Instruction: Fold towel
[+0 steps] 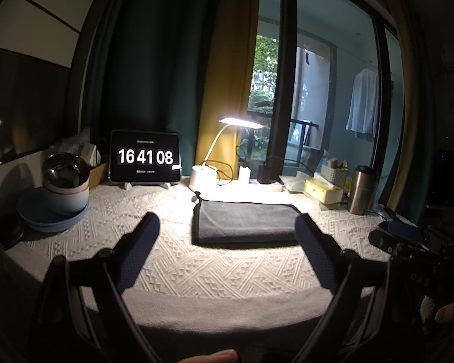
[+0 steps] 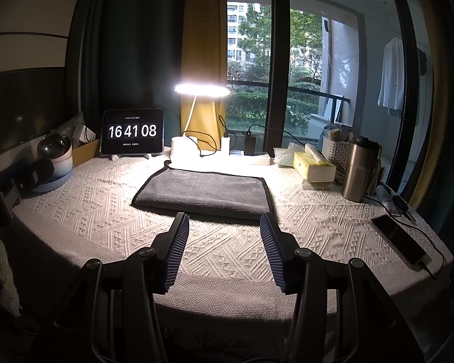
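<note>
A grey towel with a dark hem lies folded into a flat rectangle on the white textured tablecloth, under the lamp. It also shows in the right wrist view. My left gripper is open and empty, held above the table's near edge, short of the towel's front edge. My right gripper is open and empty, just short of the towel's front edge. The right gripper also shows at the right edge of the left wrist view.
A lit desk lamp and a tablet clock stand at the back. Stacked bowls on a blue plate are at left. A tissue box, steel tumbler, basket and a charging phone are at right.
</note>
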